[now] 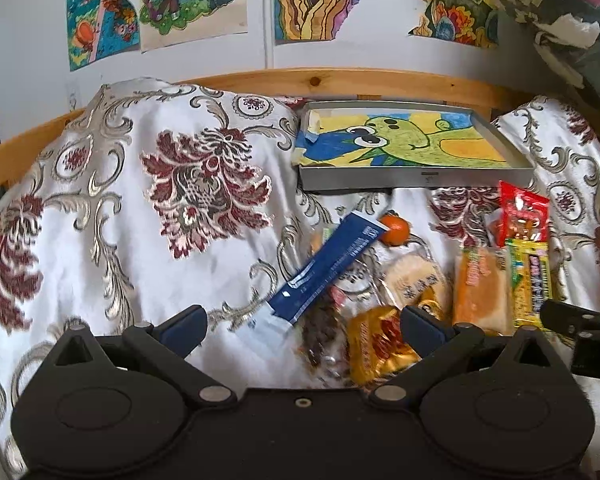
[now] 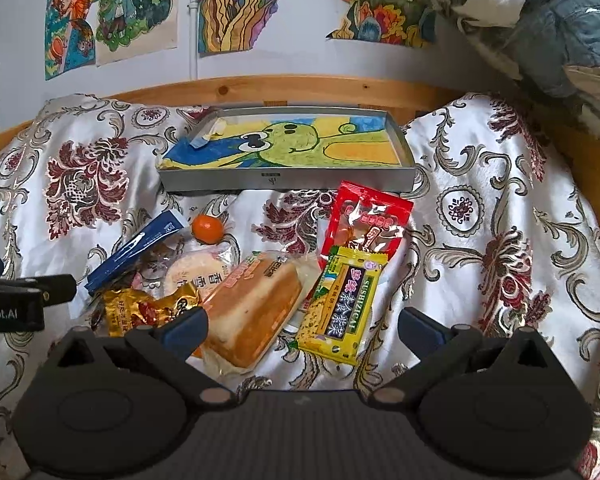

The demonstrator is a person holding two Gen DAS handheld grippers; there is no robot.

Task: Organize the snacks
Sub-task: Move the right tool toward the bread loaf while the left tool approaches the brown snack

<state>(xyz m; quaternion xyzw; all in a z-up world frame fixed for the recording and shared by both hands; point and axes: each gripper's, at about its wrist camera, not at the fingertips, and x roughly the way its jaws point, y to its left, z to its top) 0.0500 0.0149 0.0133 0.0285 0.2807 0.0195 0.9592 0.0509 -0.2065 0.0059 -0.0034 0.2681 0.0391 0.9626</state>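
Right now both grippers hover over a bed covered with a white cloth [image 2: 480, 184] patterned in maroon and silver, and both sets of jaws stand wide open, holding nothing. Between and just ahead of the left gripper [image 1: 302, 326] lies a long blue sachet [image 1: 328, 266], slanted, its pale end nearest the jaws. Just inside the right finger of that gripper sits a gold-wrapped snack [image 1: 376, 342], with a round rice cracker pack [image 1: 414, 276] beyond it and a small orange [image 1: 396, 229] farther ahead, touching the sachet's far tip.

Ahead of the right gripper [image 2: 302, 326], a wrapped bread loaf [image 2: 256, 308] lies close to the left finger, nearly touching it. Beside the loaf, about midway between the jaws, rests a yellow seaweed snack pack [image 2: 346, 304], and its far end overlaps a red packet [image 2: 366, 220]. To the left of these jaws the gold snack, cracker pack, blue sachet and orange cluster together.

Well beyond all the snacks, straight ahead of both grippers, a shallow grey tray [image 2: 284, 180] sits against the wooden bed frame [image 2: 284, 86], lined with a colourful green cartoon drawing. Drawings [image 2: 236, 4] hang on the wall behind. The left gripper's side shows at the left edge of the right wrist view
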